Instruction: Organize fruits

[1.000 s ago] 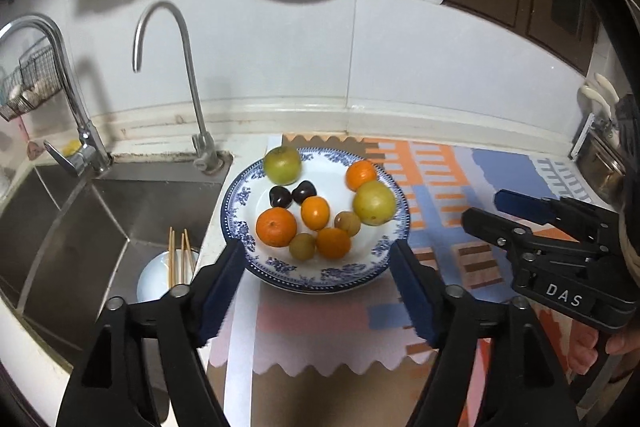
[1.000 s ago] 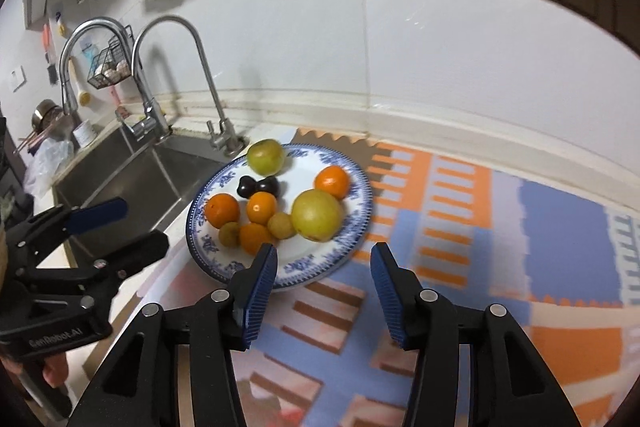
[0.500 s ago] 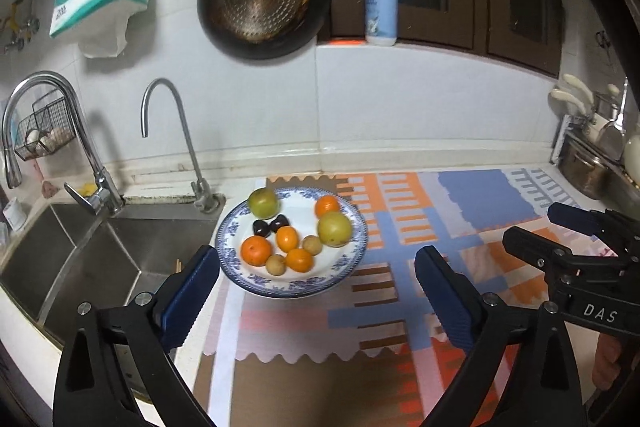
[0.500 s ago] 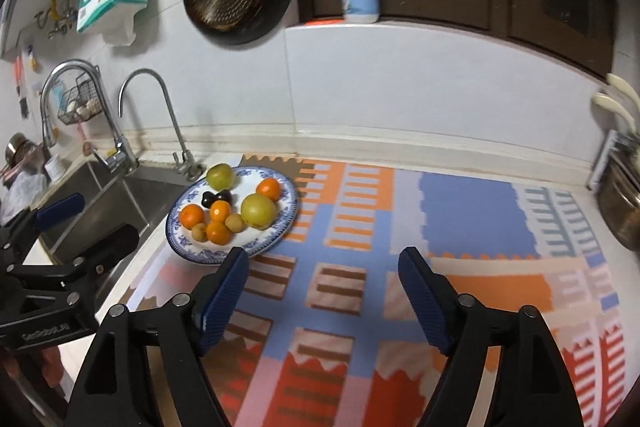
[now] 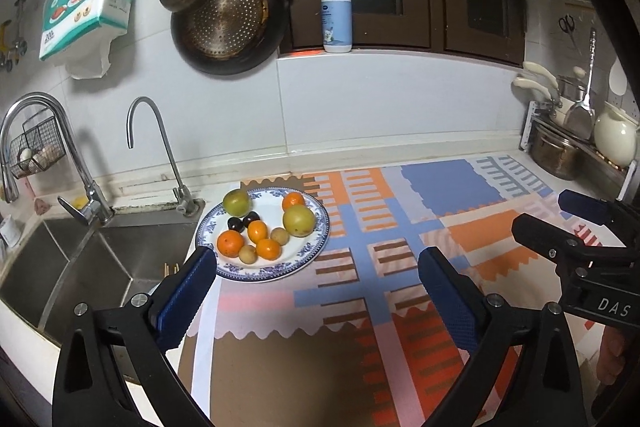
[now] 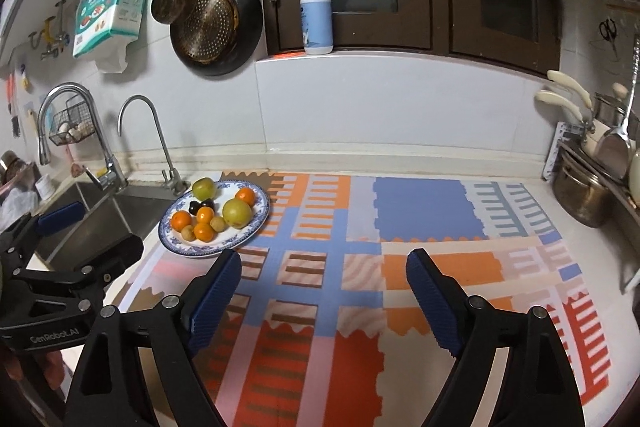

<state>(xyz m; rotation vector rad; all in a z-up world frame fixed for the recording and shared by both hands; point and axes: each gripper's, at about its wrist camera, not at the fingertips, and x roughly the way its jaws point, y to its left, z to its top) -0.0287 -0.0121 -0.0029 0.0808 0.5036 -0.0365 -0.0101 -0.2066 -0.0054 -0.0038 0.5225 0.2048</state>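
A blue-and-white plate (image 5: 312,245) sits at the left end of the patterned mat, beside the sink. It holds several fruits: two green-yellow apples, the larger one (image 5: 298,220), small oranges such as one (image 5: 230,242), dark plums (image 5: 236,223) and small brown fruits. The plate also shows in the right wrist view (image 6: 256,223). My left gripper (image 5: 318,267) is open and empty, held back from the plate and above the mat. My right gripper (image 6: 324,269) is open and empty over the mat's middle. Each gripper shows in the other's view, the right one (image 5: 560,219) and the left one (image 6: 92,227).
A steel sink (image 5: 92,267) with two taps lies left of the plate. Pots and utensils (image 6: 592,187) stand at the right end of the counter. A pan and strainer (image 5: 228,15) hang on the wall, a soap bottle (image 5: 337,15) stands on the sill.
Both grippers have pulled back and up from the plate, which now looks smaller and farther. Both have opened wider. The fruits have not moved.
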